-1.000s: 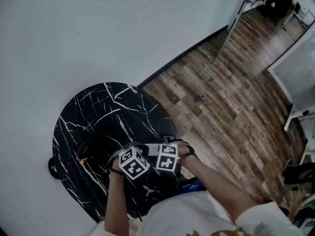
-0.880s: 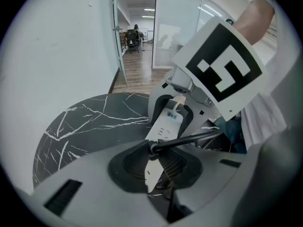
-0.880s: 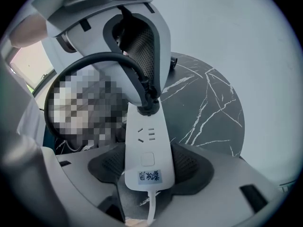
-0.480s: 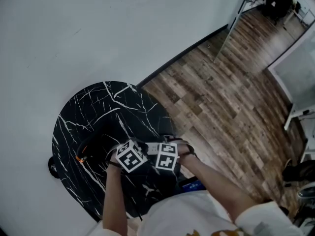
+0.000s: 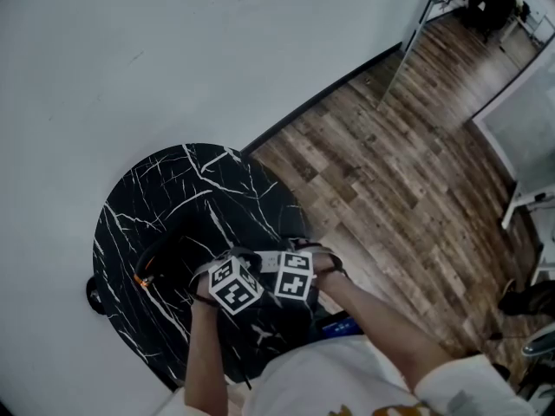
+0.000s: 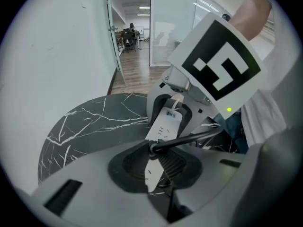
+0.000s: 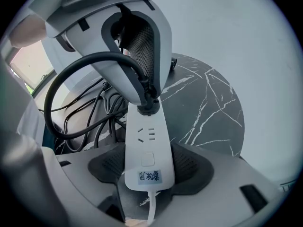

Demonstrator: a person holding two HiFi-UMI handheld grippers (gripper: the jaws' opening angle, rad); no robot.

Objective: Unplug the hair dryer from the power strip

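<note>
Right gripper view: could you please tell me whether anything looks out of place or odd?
Nothing looks damaged. The black cords lie in a loose tangle left of the power strip, which the right claw clamps; the plug is seated.

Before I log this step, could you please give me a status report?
Left gripper shut on plug. Right gripper shut on power strip. Plug still seated. Nothing blocking.

A round black bench [image 5: 165,189] veined with white stands by a plain white wall [image 5: 173,50], where a dark skirting board [image 5: 334,92] meets the brown plank floor [image 5: 390,172]; a glass partition [image 6: 168,32] closes off the room beyond
</note>
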